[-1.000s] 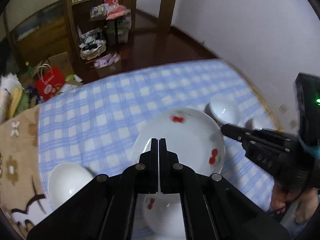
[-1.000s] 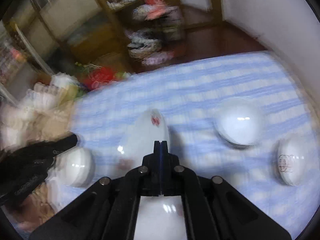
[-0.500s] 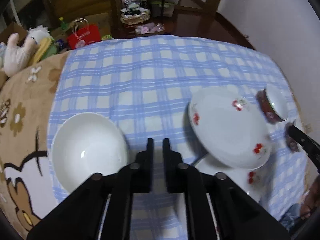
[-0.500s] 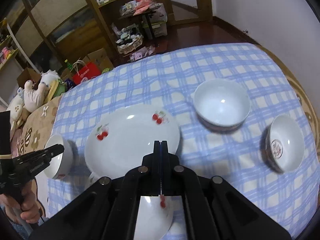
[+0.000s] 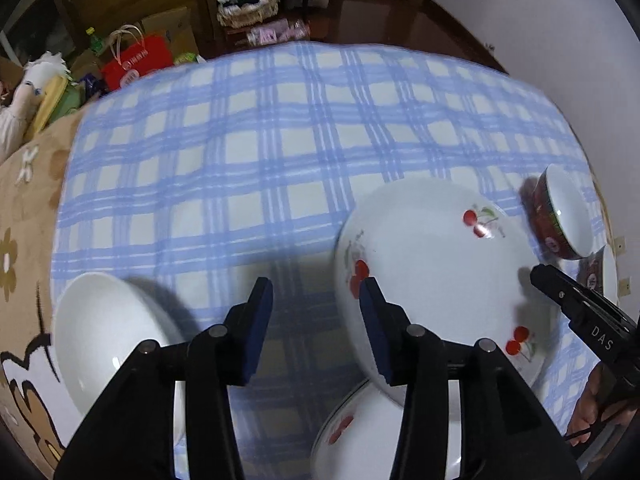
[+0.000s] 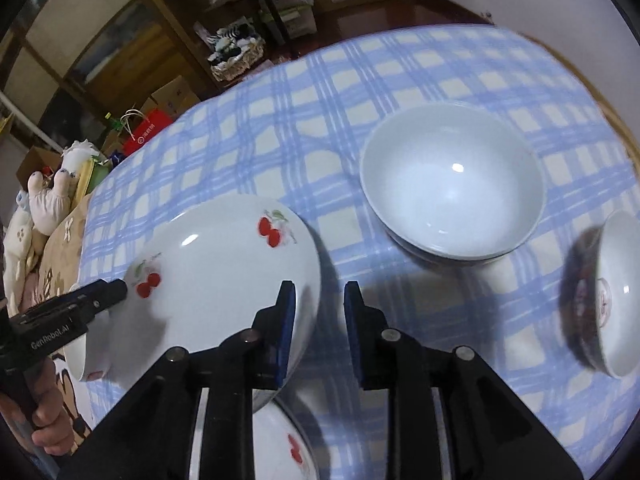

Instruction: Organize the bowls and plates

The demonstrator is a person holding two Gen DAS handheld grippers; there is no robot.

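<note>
A white cherry-print plate (image 5: 432, 272) lies on the blue checked cloth; it also shows in the right wrist view (image 6: 224, 276). Its near edge overlaps a second cherry plate (image 5: 360, 440), seen too in the right wrist view (image 6: 288, 444). My left gripper (image 5: 316, 312) is open and empty, low over the cloth at the big plate's left rim. My right gripper (image 6: 320, 312) is open and empty at that plate's right rim. A plain white bowl (image 5: 108, 344) sits left. A larger white bowl (image 6: 452, 184) and a dark-sided bowl (image 6: 600, 296) sit right.
The dark-sided bowl (image 5: 560, 216) shows again at the right edge of the left wrist view. A brown flowered blanket (image 5: 24, 208) borders the cloth on the left. Shelves, a red bag (image 5: 136, 60) and boxes stand on the floor beyond. A white wall is to the right.
Both grippers have opened from shut. Both have dropped lower and closer, one to each side of the large cherry plate.
</note>
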